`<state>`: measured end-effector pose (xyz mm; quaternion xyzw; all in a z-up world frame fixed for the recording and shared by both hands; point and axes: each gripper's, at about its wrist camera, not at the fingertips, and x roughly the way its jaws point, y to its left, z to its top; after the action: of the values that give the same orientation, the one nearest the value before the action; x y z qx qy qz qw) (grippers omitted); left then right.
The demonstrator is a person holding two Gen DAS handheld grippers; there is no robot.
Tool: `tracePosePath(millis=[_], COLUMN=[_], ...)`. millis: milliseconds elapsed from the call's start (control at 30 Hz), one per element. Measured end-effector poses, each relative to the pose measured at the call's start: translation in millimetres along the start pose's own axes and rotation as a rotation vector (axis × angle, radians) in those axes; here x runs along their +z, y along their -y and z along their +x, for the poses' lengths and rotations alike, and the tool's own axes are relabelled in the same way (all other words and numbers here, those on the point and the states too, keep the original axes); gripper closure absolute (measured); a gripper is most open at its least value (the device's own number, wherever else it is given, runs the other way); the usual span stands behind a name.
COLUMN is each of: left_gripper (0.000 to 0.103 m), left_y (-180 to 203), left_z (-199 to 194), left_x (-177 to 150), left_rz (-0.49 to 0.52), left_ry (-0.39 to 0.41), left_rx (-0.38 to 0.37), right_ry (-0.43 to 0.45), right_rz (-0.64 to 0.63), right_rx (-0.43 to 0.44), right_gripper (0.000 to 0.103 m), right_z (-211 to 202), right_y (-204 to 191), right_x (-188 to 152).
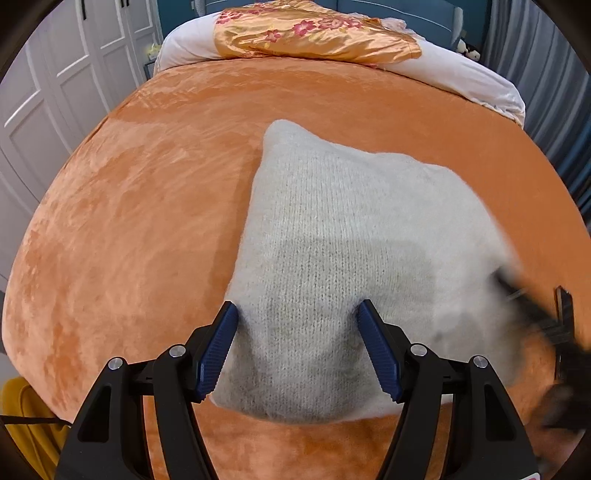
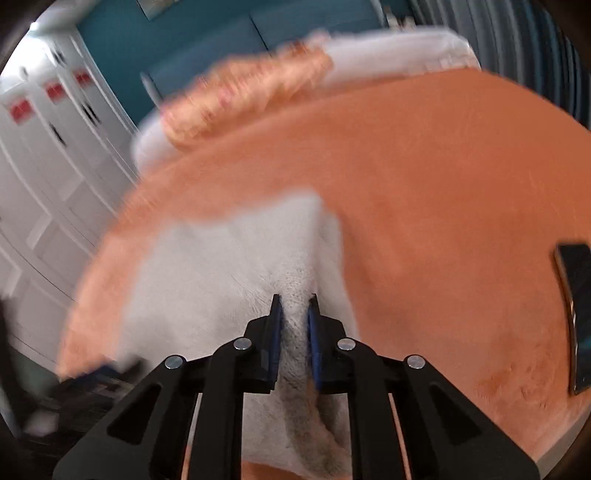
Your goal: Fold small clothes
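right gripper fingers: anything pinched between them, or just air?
In the right wrist view, a fold of the white knit garment sits between the right gripper pads, pinched. The view is blurred, but knit shows in the gap.

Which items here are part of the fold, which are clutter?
In play: knit, right gripper shut on it, left gripper open over it.
Clutter: phone, satin cloth, white bedding, all on the orange bed.

1 grey knit garment (image 1: 332, 258), 1 orange blanket (image 1: 147, 221), 1 floral pillow (image 1: 314, 33), 1 phone (image 2: 576, 314), 2 tools
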<state>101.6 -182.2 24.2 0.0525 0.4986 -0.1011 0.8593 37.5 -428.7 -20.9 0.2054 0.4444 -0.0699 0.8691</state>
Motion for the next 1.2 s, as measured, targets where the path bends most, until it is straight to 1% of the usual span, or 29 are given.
tracePosePath(millis=[33,67,167,267,300,333,367,500,633,700,767,833,867,933,1000,1033,1100,1133,1167,1200], left_gripper=[0.036,0.036,0.036,0.036,0.036,0.036,0.036,0.036,0.036,0.036,0.036,0.036,0.035,0.035,0.034,0.034,0.034,0.034,0.034,0.034], left_y=[2.8,5.3,6.9,6.1,6.7,6.1,6.5,5.0,-4.2,-11.5,-18.0,-23.8,-27.0,-31.5,-33.2,-33.2,-35.0,-36.4,-34.5,-33.4], left_z=[1.2,1.0,-0.3,-1.1,-1.8,-1.6,-1.8,-2.0,-7.8,-13.5,-16.9,-13.4,-9.2,-2.5,5.5,7.5,2.5,-5.7,-10.6,-14.0], left_x=[-0.5,-0.9,-1.1,-0.4,0.1,0.3,0.4,1.8,0.7,-3.9,-11.7,-19.2,-23.9,-29.8,-33.8,-34.8,-33.4,-32.3,-32.1,-31.8], left_rz=[0.007,0.014,0.011,-0.001,-0.001,-0.001,-0.001,-0.001,-0.020,-0.030,-0.030,-0.025,-0.023,-0.024,-0.005,0.002,-0.010,-0.018,-0.017,-0.013], left_ry=[-0.002,0.001,0.002,-0.004,-0.004,-0.003,-0.004,-0.009,-0.022,-0.029,-0.037,-0.056,-0.069,-0.089,-0.098,-0.104,-0.113,-0.098,-0.086,-0.075], left_rx=[0.006,0.022,0.025,0.022,0.022,0.021,0.021,0.017,-0.019,-0.041,-0.047,-0.037,-0.032,-0.023,-0.001,0.006,-0.009,-0.027,-0.030,-0.028], right_ry=[-0.003,0.012,0.035,0.055,0.062,0.063,0.062,0.035,0.015,0.011,0.000,-0.026,-0.040,-0.073,-0.070,-0.048,0.062,0.133,0.175,0.180], right_rz=[-0.013,-0.025,-0.009,-0.003,0.005,0.017,0.025,0.035,0.048,0.049,0.045,0.037,0.035,0.042,0.037,0.028,0.044,0.047,0.048,0.048], right_rx=[-0.003,-0.004,0.031,0.029,0.029,0.024,0.022,0.020,0.028,0.067,0.095,0.099,0.092,0.090,0.096,0.124,0.190,0.214,0.221,0.211], right_gripper=[0.089,0.088,0.085,0.084,0.079,0.067,0.058,0.057,0.057,0.057,0.057,0.056,0.053,0.053,0.076,0.090,0.091,0.091,0.092,0.092], right_z=[8.5,3.0,-25.4,-48.3,-54.0,-59.6,-60.7,-59.1,-59.9,-64.3,-64.2,-53.6,-47.1,-32.8,-31.5,-40.6,-74.0,-99.0,-113.3,-112.9], right_y=[1.4,-1.0,-5.7,-0.8,2.2,6.8,12.0,16.2,18.2,16.9,11.1,6.0,4.4,2.5,-1.1,-4.4,-5.9,-6.8,-5.7,-1.9], right_x=[-4.9,-3.7,6.3,5.9,4.7,2.0,-1.9,-16.6,-37.1,-42.4,-49.2,-52.7,-53.6,-53.4,-49.6,-44.0,-34.7,-28.8,-26.3,-27.2])
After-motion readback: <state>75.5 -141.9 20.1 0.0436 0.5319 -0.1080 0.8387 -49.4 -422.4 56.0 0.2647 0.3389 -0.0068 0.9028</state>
